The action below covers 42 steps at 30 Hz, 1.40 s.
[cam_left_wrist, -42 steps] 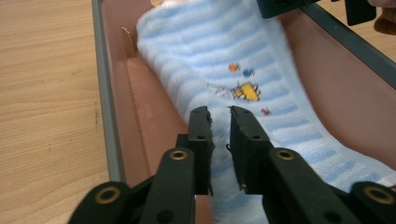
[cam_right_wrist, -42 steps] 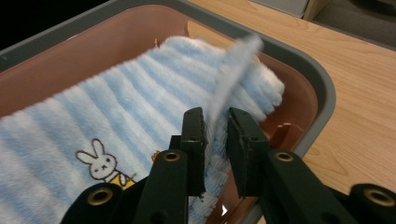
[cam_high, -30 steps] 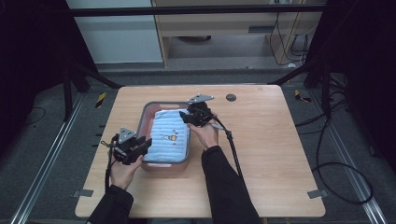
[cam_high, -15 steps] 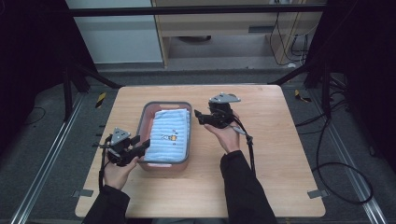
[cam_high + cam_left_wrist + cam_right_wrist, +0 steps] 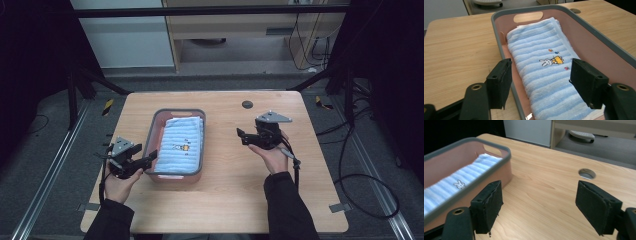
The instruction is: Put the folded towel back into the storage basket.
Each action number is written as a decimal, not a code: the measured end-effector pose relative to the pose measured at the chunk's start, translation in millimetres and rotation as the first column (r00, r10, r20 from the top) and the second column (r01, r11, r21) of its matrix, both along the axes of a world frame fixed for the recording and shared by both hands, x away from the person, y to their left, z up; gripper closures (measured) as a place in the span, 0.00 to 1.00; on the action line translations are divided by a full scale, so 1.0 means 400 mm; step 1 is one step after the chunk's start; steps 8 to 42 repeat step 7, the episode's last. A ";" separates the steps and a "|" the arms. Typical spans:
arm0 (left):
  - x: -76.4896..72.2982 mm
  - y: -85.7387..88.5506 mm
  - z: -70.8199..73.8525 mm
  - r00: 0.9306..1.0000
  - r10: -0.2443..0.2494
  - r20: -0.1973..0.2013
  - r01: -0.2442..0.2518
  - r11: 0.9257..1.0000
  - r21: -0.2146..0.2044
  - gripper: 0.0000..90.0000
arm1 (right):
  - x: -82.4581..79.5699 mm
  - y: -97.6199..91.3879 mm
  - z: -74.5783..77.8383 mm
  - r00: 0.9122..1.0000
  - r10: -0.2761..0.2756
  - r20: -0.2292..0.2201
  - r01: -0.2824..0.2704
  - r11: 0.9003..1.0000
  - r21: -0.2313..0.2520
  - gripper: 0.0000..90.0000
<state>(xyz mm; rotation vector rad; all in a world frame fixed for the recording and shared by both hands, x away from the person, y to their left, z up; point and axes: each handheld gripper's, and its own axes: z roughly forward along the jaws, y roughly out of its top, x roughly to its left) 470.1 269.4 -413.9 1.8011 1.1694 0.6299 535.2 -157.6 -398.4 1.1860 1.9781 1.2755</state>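
A folded light-blue striped towel point(image 5: 182, 142) point(image 5: 544, 65) point(image 5: 456, 183) with a small rabbit picture lies in a pink bin with a grey rim point(image 5: 172, 116) point(image 5: 584, 25) point(image 5: 474, 141) on the wooden table. My left gripper point(image 5: 149, 158) point(image 5: 544, 85) hovers open at the bin's near-left corner, its jaws straddling the bin's left wall and the towel. Held above bare table to the right of the bin, my right gripper point(image 5: 241, 135) point(image 5: 541, 205) is open and holds nothing.
A round cable hole point(image 5: 247, 104) point(image 5: 587, 173) is set into the table point(image 5: 225, 200) behind the right gripper. Bare tabletop stretches to the right of and in front of the bin. A desk and cables stand beyond the far edge.
My right gripper has drawn away from over the towel and out to the right of the bin. My left gripper shifted slightly toward the near-left corner of the bin.
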 end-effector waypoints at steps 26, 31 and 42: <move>-0.004 0.028 0.004 1.000 0.018 0.009 -0.018 1.000 -0.005 0.33 | -0.036 -0.073 -0.023 0.999 -0.035 -0.009 0.035 0.999 -0.020 0.22; -0.004 0.028 0.004 1.000 0.018 0.009 -0.018 1.000 -0.005 0.33 | -0.036 -0.073 -0.023 0.999 -0.035 -0.009 0.035 0.999 -0.020 0.22; -0.004 0.028 0.004 1.000 0.018 0.009 -0.018 1.000 -0.005 0.33 | -0.036 -0.073 -0.023 0.999 -0.035 -0.009 0.035 0.999 -0.020 0.22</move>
